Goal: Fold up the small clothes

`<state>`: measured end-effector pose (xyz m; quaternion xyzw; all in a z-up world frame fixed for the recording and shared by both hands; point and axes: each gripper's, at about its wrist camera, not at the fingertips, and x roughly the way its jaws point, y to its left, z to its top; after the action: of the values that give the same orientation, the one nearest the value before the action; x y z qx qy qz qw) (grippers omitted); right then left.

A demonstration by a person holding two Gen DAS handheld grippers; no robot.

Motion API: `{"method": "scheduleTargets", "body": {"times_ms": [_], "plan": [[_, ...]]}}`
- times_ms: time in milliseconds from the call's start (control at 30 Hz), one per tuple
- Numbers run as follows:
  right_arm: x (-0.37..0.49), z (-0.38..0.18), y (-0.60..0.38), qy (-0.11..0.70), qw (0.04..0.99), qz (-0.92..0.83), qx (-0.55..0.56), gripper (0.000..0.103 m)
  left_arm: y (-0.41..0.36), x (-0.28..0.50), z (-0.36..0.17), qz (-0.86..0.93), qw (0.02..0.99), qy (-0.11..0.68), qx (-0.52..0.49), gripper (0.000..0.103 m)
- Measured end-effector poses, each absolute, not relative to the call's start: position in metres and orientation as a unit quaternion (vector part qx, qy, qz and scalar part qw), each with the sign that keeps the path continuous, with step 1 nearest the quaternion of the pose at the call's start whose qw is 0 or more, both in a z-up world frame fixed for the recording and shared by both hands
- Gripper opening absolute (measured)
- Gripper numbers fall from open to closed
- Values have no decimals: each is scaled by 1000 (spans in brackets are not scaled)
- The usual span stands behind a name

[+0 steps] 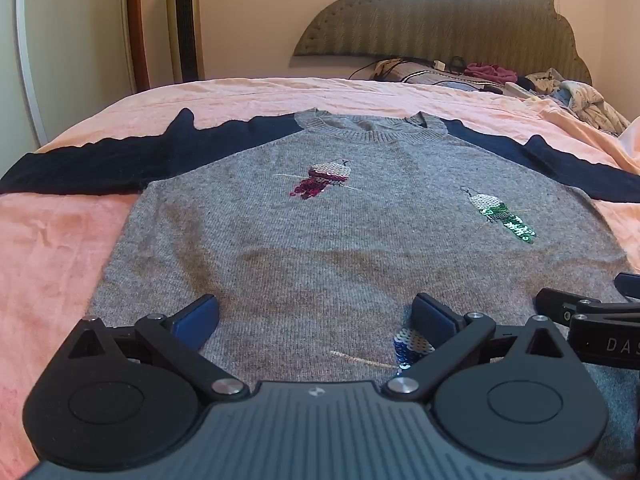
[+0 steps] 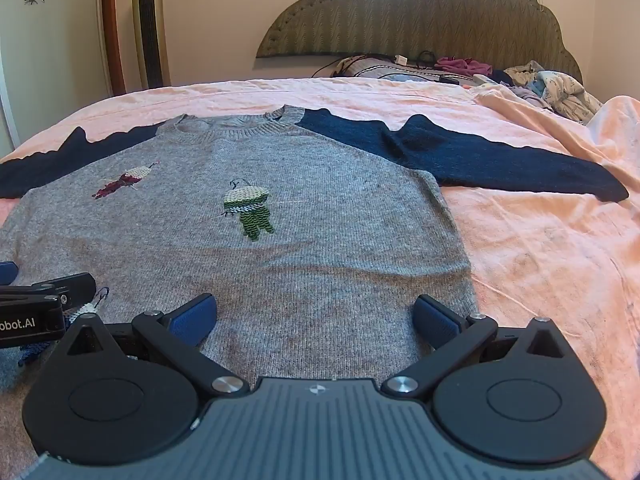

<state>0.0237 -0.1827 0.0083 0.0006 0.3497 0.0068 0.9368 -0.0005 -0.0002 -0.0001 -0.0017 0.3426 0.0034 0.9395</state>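
A small grey knit sweater (image 1: 320,248) with dark navy sleeves and sequin bird patches lies flat, front up, on a pink bedsheet; it also shows in the right wrist view (image 2: 280,264). Its left sleeve (image 1: 100,164) and right sleeve (image 2: 480,156) are spread out sideways. My left gripper (image 1: 316,316) is open and empty over the lower part of the sweater, near a blue sequin bird (image 1: 412,346). My right gripper (image 2: 316,316) is open and empty over the lower right part of the sweater, close beside the left one.
The pink bedsheet (image 2: 540,240) covers the bed. A pile of clothes, cables and bedding (image 2: 540,84) lies at the headboard (image 2: 420,16). A tower fan (image 2: 150,28) stands by the wall at the left.
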Motion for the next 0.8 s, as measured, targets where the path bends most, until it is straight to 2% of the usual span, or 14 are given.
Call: {"method": "scheduleTargets", "body": {"times_ms": [800], "plan": [[24, 9, -183, 350, 937, 7, 0, 103, 4, 4, 5, 1, 936, 353, -18, 103]]}}
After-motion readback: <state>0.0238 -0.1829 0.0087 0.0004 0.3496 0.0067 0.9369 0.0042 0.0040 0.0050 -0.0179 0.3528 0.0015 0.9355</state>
